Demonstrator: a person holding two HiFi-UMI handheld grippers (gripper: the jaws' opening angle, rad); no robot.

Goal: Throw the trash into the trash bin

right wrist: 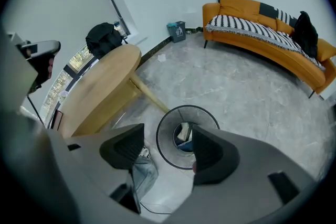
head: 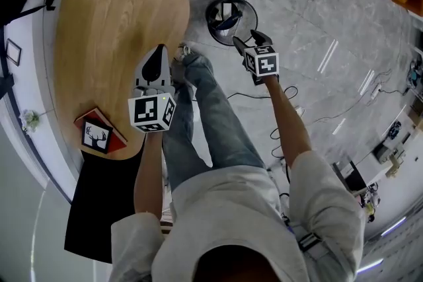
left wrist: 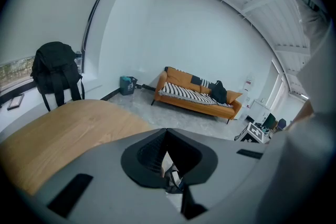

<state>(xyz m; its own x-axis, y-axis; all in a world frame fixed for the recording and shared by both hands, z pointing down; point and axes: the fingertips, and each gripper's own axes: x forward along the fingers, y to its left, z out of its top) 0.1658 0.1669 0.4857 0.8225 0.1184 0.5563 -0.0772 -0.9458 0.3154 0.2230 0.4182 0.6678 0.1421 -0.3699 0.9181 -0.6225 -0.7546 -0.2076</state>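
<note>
A black wire-mesh trash bin [head: 213, 28] stands on the grey floor just beyond the round wooden table [head: 112, 16]. Inside it lie a pale scrap [right wrist: 184, 132] and something blue [head: 228, 24]. My right gripper [head: 250, 40] hovers at the bin's near right rim, open and with nothing between its jaws; in the right gripper view the bin [right wrist: 164, 140] shows between them under the gripper [right wrist: 168, 136]. My left gripper [head: 158, 51] is over the table's right edge, shut and holding nothing. In its own view the left gripper [left wrist: 166, 130] has its jaws meeting at the tip.
A red box with a deer marker [head: 98, 135] lies on the table's near edge, above a black seat [head: 99, 208]. The person's jeans-clad legs [head: 211, 112] stand between table and bin. Cables [head: 287, 92] trail on the floor. An orange sofa [right wrist: 262, 34] and black backpack [left wrist: 55, 68] are farther off.
</note>
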